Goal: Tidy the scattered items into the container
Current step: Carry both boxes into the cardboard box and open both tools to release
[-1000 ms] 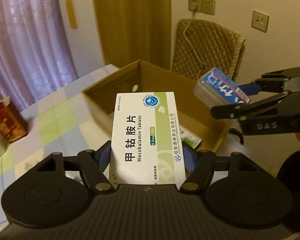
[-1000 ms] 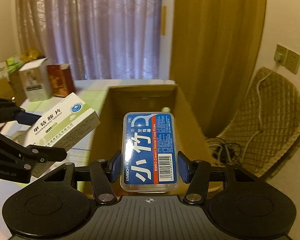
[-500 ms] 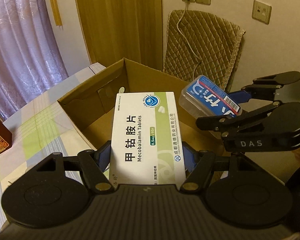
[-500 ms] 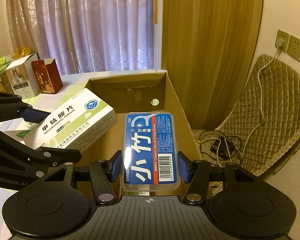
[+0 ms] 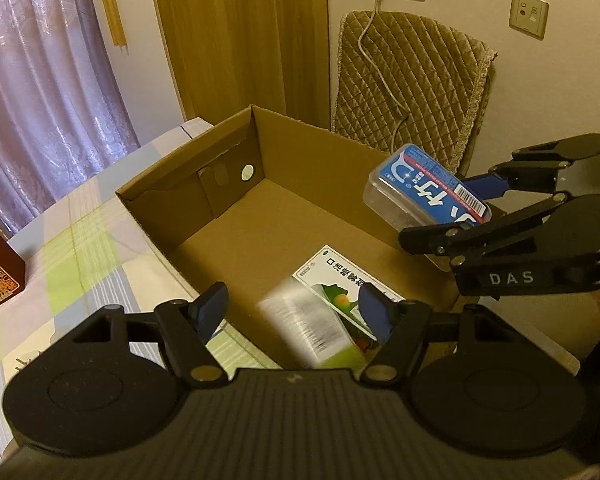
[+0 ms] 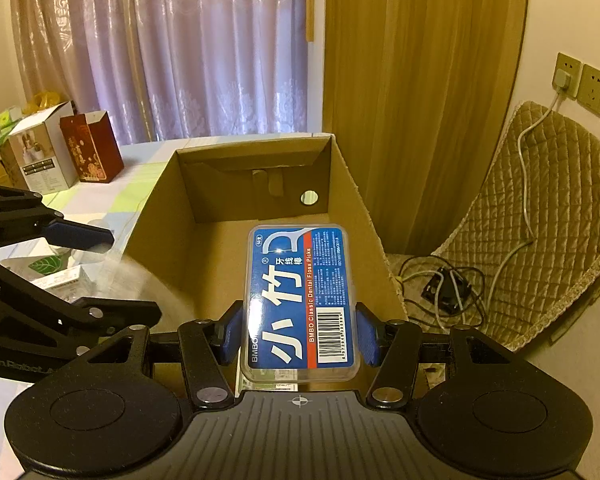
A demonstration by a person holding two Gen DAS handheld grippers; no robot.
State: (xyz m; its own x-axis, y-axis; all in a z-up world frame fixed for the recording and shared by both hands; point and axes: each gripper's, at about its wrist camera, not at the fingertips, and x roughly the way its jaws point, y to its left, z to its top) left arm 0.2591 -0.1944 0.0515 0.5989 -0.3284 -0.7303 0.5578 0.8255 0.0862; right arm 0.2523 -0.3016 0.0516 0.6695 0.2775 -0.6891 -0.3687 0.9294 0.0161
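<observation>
An open cardboard box [image 5: 236, 156] [image 6: 356, 200] sits on the checked tablecloth. My left gripper [image 5: 294, 308] hangs open over the box's near end. Below it the white and green Mecobalamin tablet box [image 5: 308, 328] shows as a motion blur, falling into the cardboard box beside a flat white and green packet [image 5: 340, 276] on the floor. My right gripper [image 6: 300, 336] [image 5: 480, 216] is shut on a clear case of blue-labelled dental floss picks [image 6: 300, 296] [image 5: 424, 192], held above the box's right wall.
A dark red carton [image 6: 92, 148] and a white carton [image 6: 36, 152] stand on the table at the far left. Small packets [image 6: 56, 272] lie left of the box. A quilted chair [image 6: 540, 216] and a cable tangle [image 6: 444, 288] are on the right, beyond the table edge.
My left gripper opened and let go of the Mecobalamin box, which is dropping into the cardboard box. Both grippers moved further over the box; the right still holds the floss picks.
</observation>
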